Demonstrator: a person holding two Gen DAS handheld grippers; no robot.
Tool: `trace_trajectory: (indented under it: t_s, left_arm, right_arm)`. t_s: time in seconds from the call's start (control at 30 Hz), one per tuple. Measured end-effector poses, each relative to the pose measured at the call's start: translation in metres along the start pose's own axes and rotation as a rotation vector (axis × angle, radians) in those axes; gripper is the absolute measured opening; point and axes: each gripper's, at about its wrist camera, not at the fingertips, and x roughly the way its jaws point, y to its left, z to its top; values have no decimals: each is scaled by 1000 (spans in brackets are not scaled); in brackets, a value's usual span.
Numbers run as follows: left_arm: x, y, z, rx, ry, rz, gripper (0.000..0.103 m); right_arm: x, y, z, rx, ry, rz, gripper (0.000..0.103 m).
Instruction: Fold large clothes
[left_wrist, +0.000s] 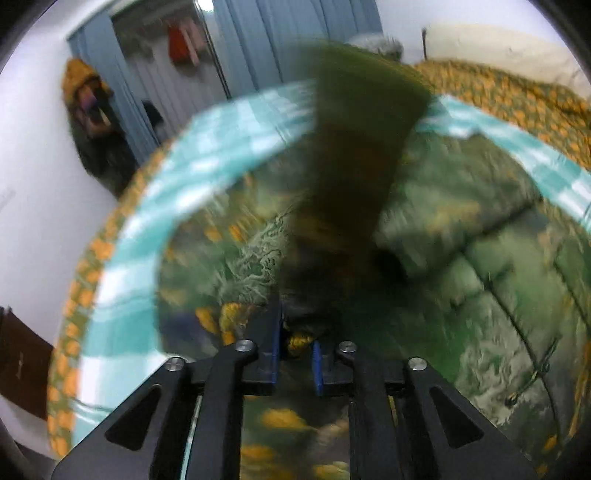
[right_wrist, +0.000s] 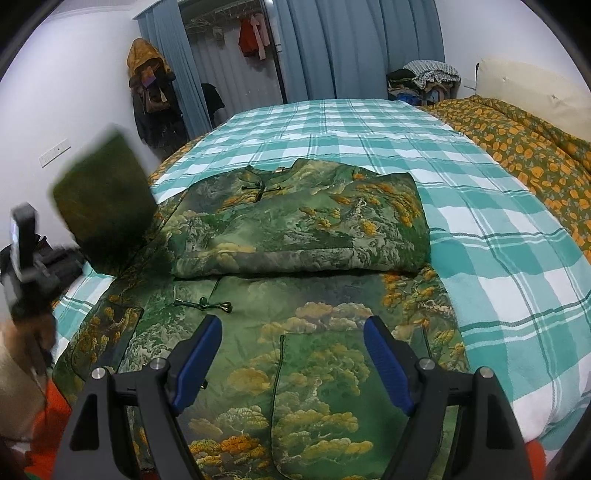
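A padded green jacket (right_wrist: 295, 221) with a landscape print lies on the bed, its upper part folded into a thick block over the flat lower part (right_wrist: 314, 369). Above that lower part my right gripper (right_wrist: 291, 325) stands open, with nothing between its blue pads. At the left, one sleeve (right_wrist: 103, 206) is lifted off the bed with its dark green lining showing. The left wrist view is blurred. It shows my left gripper (left_wrist: 295, 332) shut on cloth of that sleeve (left_wrist: 362, 147), which rises in front of the camera.
A teal checked blanket (right_wrist: 369, 122) covers the bed, with an orange floral quilt (right_wrist: 517, 147) and a cream headboard (right_wrist: 535, 85) at the right. A clothes pile (right_wrist: 424, 79), blue curtains (right_wrist: 351, 48) and hanging coats (right_wrist: 151, 92) stand beyond the bed.
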Motion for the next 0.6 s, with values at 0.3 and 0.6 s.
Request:
trace_trajectory:
  t_s: [0.3, 0.6]
  left_arm:
    - [-16, -1, -36, -62, 57, -81, 77]
    - [-50, 40, -79, -218, 65, -34, 82]
  right_arm:
    - [48, 17, 25, 91, 125, 197, 81]
    - [160, 68, 28, 334, 371, 499, 82]
